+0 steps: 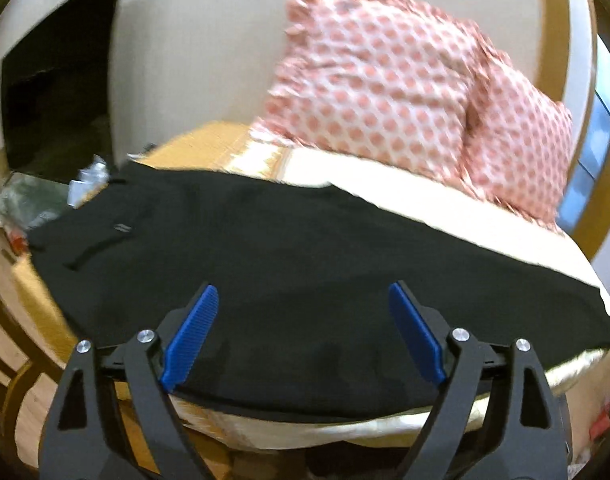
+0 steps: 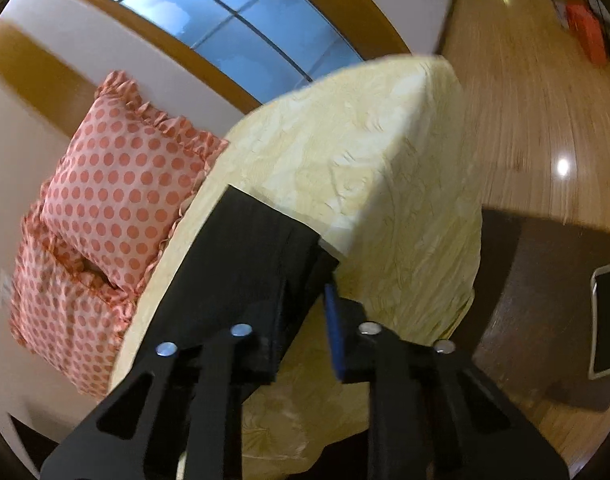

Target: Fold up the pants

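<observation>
Black pants [image 1: 273, 272] lie lengthwise across the yellow bedspread [image 1: 445, 208], waist end with a small logo at the left. My left gripper [image 1: 303, 300] is open, its blue pads [image 1: 193, 332] spread wide just above the pants' near edge, holding nothing. In the right wrist view the leg end of the pants [image 2: 245, 264] lies on the bed near its corner. My right gripper [image 2: 305, 300] is over the hem; one blue pad [image 2: 333, 328] shows, the other is hidden under the black cloth, so its state is unclear.
Two pink polka-dot pillows [image 1: 385, 80] lean on the wall at the head of the bed; they also show in the right wrist view [image 2: 117, 184]. Clutter [image 1: 33, 204] sits at the left. Wooden floor [image 2: 537, 120] and a dark table with a phone [image 2: 607, 320] lie right.
</observation>
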